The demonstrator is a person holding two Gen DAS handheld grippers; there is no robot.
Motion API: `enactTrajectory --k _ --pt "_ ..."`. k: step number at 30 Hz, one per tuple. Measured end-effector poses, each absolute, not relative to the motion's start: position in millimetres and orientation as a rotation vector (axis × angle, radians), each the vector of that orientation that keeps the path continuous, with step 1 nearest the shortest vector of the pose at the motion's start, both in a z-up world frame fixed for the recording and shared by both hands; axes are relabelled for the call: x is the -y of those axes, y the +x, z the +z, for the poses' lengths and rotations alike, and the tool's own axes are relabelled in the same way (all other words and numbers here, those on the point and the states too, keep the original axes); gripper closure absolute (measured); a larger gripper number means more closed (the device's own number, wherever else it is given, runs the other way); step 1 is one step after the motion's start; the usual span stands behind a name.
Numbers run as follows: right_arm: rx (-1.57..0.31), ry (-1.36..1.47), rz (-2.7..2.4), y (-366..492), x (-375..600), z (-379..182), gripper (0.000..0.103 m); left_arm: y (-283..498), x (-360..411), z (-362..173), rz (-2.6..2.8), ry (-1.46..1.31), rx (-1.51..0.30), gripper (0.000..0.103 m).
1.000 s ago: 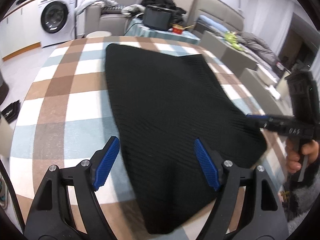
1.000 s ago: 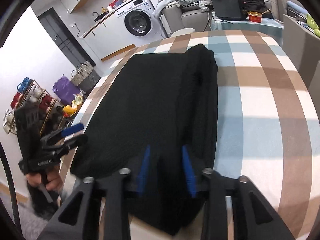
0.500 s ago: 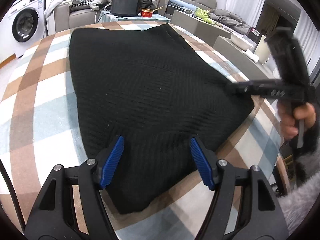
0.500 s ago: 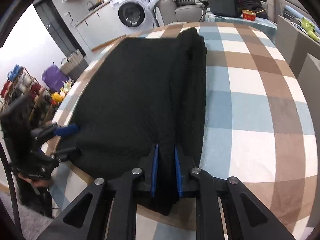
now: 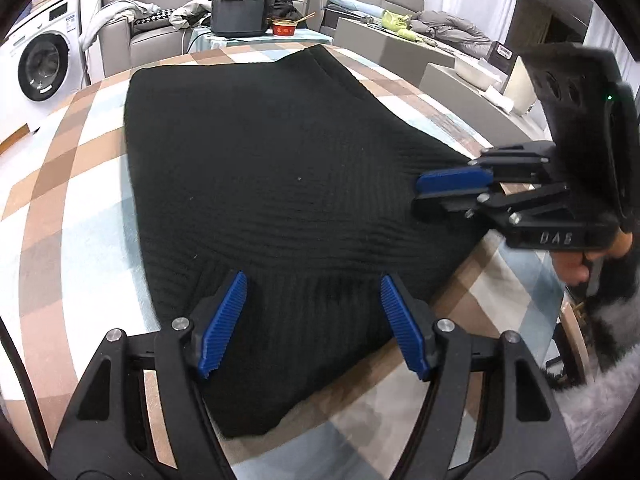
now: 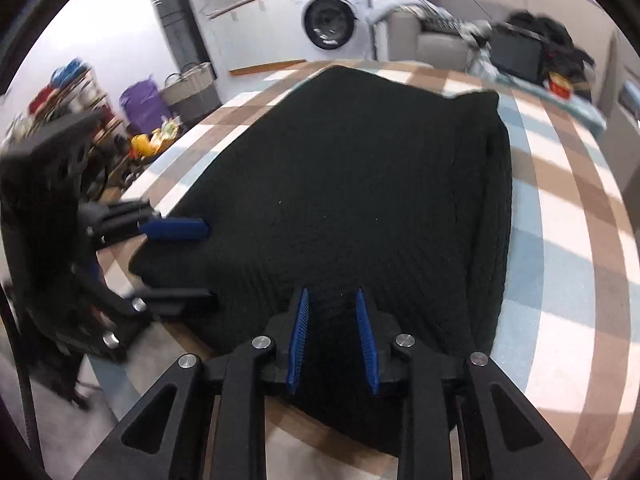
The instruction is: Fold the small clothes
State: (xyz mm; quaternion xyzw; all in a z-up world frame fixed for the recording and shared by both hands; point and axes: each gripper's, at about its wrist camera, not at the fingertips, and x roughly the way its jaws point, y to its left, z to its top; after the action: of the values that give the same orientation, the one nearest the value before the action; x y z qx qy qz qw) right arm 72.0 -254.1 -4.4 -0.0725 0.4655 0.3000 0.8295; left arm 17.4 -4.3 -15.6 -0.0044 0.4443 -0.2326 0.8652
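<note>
Both grippers sit at the near hem of the black knit garment (image 5: 280,184), which lies flat across the checked tablecloth (image 5: 68,216). On my left wrist view, the left gripper (image 5: 312,320) has its blue pads (image 5: 224,320) spread wide, one on each side of the ribbed hem; I see cloth under and between them, but no pinch. The right wrist view shows the same gripper (image 6: 176,260) from the side, blurred, with one finger above the garment's corner and the other below it, jaws apart.

As for the right gripper (image 6: 334,336), its pads (image 6: 366,332) stand narrow with a strip of dark fabric between them, though a gap shows on each side of that strip, so I cannot tell whether the cloth is actually clamped. From the left wrist view, the right gripper (image 5: 452,192) comes in from the side at the garment's right edge, its fingers stacked close together over the knit.

Farther out, the garment's right side shows a thicker folded ridge (image 6: 496,184) running toward the far end. Beyond the table I see a washing machine (image 5: 40,64), a grey sofa (image 5: 152,36) with clothes piled on it, a dark box (image 5: 238,14) and a red bowl (image 5: 284,29) on a side table.
</note>
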Motion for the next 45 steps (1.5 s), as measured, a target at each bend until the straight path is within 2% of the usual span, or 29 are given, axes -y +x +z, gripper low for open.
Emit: enactTrajectory --k 6,8,10,11,19,20,21,23,27,41,43,44,45 --pt "-1.016 -0.136 0.558 66.2 303.9 0.7 0.078 8.8 -12.3 -10.1 -0.470 -0.053 -0.941 0.036" --pt "-1.019 -0.059 0.545 67.6 316.0 5.2 0.070 8.9 -20.3 -4.5 -0.449 -0.087 -0.932 0.036" --pt "-1.016 0.025 0.518 70.0 322.7 9.0 0.047 9.3 -33.3 -0.8 -0.419 -0.132 -0.915 0.036" --pt "-1.010 0.044 0.491 71.1 323.5 11.4 0.045 12.4 -42.4 0.1 -0.381 -0.170 -0.909 0.036" --pt "-1.054 0.105 0.414 93.8 320.6 -7.5 0.045 36.6 -67.4 -22.8 -0.250 -0.263 -0.996 0.037" --pt "-1.051 0.101 0.422 93.3 318.4 -8.7 0.045 37.4 -65.8 -22.1 -0.243 -0.243 -0.988 0.040" --pt "-1.057 0.099 0.427 93.9 316.7 -10.7 0.048 39.0 -63.2 -22.8 -0.239 -0.223 -0.995 0.049" --pt "-1.067 0.123 0.449 95.3 314.8 -14.9 0.061 43.3 -55.1 -23.0 -0.219 -0.161 -0.990 0.062" --pt "-1.057 0.096 0.473 102.3 303.4 -15.1 0.071 58.1 -42.5 -21.0 -0.219 -0.154 -0.984 0.073" --pt "-1.014 0.102 0.406 144.4 289.9 -14.4 0.069 112.6 -53.0 -12.8 -0.180 -0.128 -0.929 0.074" --pt "-0.988 0.075 0.407 140.6 293.2 -6.9 0.060 105.8 -56.2 -6.1 -0.163 -0.119 -0.898 0.071" --pt "-0.968 0.064 0.406 138.8 294.8 -2.9 0.058 103.2 -58.6 -3.4 -0.159 -0.117 -0.884 0.066" --pt "-0.940 0.050 0.406 135.2 297.1 3.4 0.052 98.4 -60.6 0.7 -0.146 -0.117 -0.865 0.055"
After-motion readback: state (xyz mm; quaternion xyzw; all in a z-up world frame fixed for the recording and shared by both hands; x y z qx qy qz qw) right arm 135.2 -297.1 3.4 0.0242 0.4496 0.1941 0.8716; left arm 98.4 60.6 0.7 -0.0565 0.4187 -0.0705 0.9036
